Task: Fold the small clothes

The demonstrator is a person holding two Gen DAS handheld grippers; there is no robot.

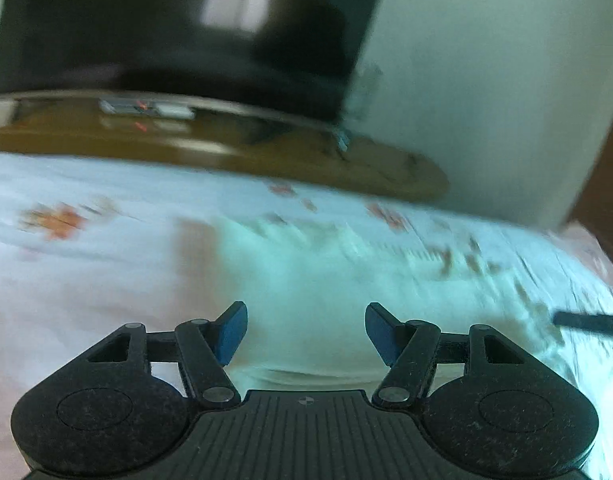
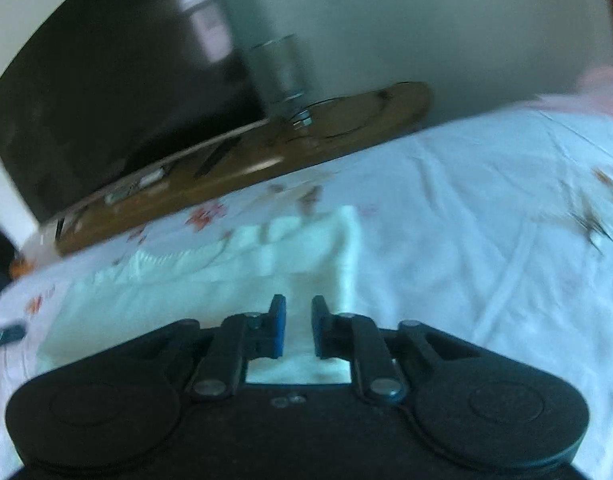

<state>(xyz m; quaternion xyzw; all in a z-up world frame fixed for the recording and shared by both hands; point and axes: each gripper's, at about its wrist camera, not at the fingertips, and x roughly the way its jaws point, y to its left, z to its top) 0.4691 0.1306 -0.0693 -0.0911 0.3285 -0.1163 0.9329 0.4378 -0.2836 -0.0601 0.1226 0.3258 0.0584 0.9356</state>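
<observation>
Your left claw [image 1: 306, 332] hangs with its jaws wide apart and nothing between them, above the pale mint garment [image 1: 326, 280] spread on the flowered white bedsheet [image 1: 86, 272]. Your right claw [image 2: 298, 326] stands slightly apart, a narrow gap between its blue pads [image 2: 279, 330], over the garment's near edge; no cloth is gripped. Beyond the bed runs a wooden shelf [image 2: 246, 160].

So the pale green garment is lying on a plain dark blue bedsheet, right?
Not quite. The pale green garment does lie on a bedsheet, but the sheet is white with small orange flowers, not plain dark blue. The right wrist view shows this most clearly, and the left wrist view agrees.
</observation>
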